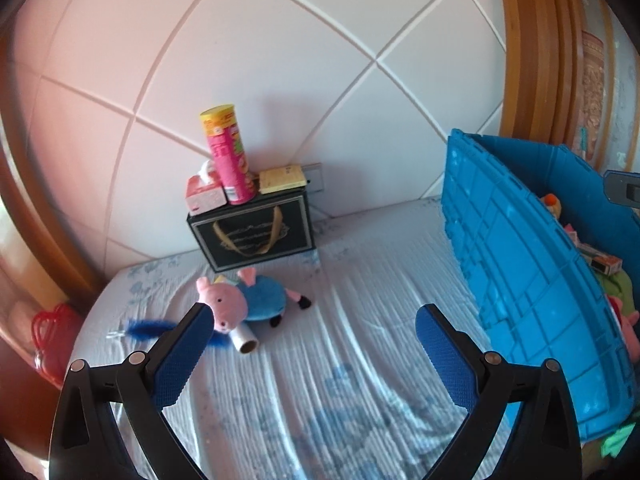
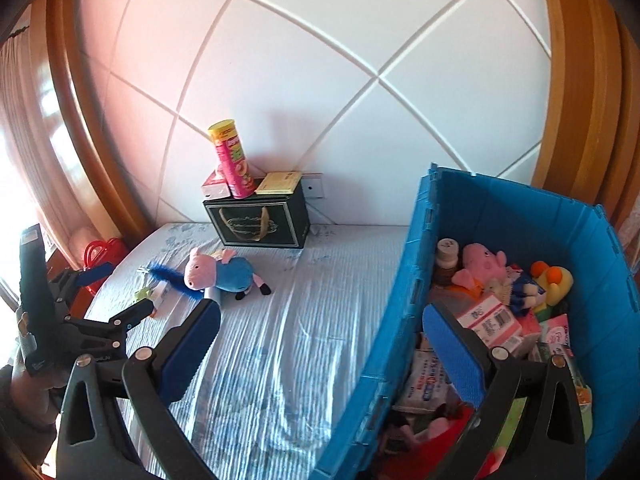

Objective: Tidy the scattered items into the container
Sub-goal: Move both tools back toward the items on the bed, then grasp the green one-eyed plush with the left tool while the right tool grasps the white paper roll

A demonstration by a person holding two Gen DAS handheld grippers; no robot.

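A pig plush in a blue outfit (image 1: 240, 300) (image 2: 220, 272) lies on the bed beside a small white roll (image 1: 248, 340) and a blue feather toy (image 1: 148, 326) (image 2: 168, 276). My left gripper (image 1: 314, 320) (image 2: 120, 290) is open and empty, hovering just short of the plush, which sits by its left finger. The blue crate (image 1: 520, 260) (image 2: 400, 300) stands on the right and holds several toys and packets, among them a pink plush (image 2: 480, 258). My right gripper (image 2: 322, 312) is open and empty, straddling the crate's near wall.
A black gift box (image 1: 252, 236) (image 2: 256, 224) stands against the padded headboard, with a crisps can (image 1: 228, 156), a tissue box (image 1: 204, 196) and a yellow box (image 1: 282, 178) on top. A red item (image 1: 48, 332) hangs off the bed's left edge. A small green thing (image 2: 144, 294) lies near the feather.
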